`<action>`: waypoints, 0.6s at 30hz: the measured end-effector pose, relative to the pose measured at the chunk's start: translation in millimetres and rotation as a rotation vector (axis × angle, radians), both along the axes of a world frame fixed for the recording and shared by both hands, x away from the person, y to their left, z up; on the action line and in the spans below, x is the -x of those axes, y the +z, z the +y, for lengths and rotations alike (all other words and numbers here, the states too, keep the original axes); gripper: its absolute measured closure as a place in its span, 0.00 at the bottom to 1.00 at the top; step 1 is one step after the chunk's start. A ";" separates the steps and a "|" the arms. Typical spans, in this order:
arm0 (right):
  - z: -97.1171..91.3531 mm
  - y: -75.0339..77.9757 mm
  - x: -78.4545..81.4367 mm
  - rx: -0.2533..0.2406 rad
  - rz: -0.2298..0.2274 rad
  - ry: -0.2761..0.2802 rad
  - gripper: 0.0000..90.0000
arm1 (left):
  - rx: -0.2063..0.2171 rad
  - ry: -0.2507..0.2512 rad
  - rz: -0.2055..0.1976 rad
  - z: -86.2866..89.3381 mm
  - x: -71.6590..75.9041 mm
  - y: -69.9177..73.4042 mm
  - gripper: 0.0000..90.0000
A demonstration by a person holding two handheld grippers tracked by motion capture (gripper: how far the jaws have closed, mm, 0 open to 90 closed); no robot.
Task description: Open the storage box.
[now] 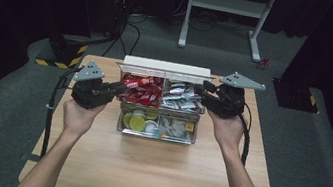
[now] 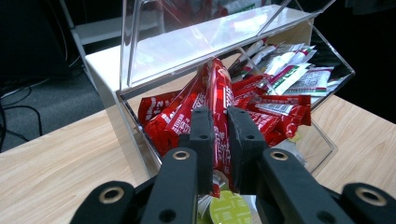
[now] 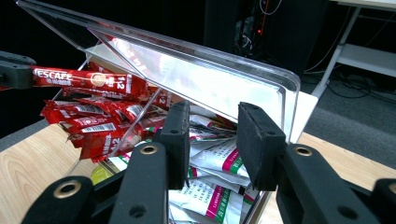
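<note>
— Black jaws at the bottom of the left gripper view: what are they doing?

— The left gripper (image 2: 220, 135) is clamped on a red sachet (image 2: 221, 95), pinched at its lower part, the rest running up the frame toward the clear box (image 2: 140, 135).

— And where is that sachet otherwise?

— In the right gripper view it sits at the upper left, a red stick held level above the heap of red sachets (image 3: 93, 123) in the box's back left compartment.

— So which step is this?

— I'd judge it the lifting out: one sachet picked, not yet clear of the box. Next calls for drawing it away past the raised lid (image 2: 205, 39) without snagging.

— The right gripper (image 3: 212, 140)?

— Its jaws stand apart with nothing between them, hovering by the white sachets (image 3: 219, 161). In the high view both forearms come up from the bottom edge, each hand (image 1: 79, 116) cupping its tool beside the box.
</note>
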State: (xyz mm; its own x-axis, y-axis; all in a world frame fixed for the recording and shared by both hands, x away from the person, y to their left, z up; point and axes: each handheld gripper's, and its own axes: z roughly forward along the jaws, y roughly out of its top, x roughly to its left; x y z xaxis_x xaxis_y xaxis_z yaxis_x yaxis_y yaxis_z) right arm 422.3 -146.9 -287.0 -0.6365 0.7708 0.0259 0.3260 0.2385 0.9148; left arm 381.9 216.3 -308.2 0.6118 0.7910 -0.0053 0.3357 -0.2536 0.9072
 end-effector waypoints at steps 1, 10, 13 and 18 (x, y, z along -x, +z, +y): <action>-0.1 -0.1 -0.1 -0.001 0.000 0.001 0.72 | 0.002 -0.001 -0.002 0.1 1.2 0.5 0.90; -0.3 -0.2 -0.2 -0.004 0.000 0.002 0.72 | 0.017 -0.003 0.001 9.5 9.2 0.5 0.90; -0.3 -0.3 -0.2 -0.005 0.001 0.002 0.72 | 0.024 -0.001 0.002 13.0 10.8 0.6 0.90; -0.2 0.0 -0.2 -0.004 0.004 0.001 0.72 | 0.020 -0.003 -0.004 13.8 15.5 1.3 0.91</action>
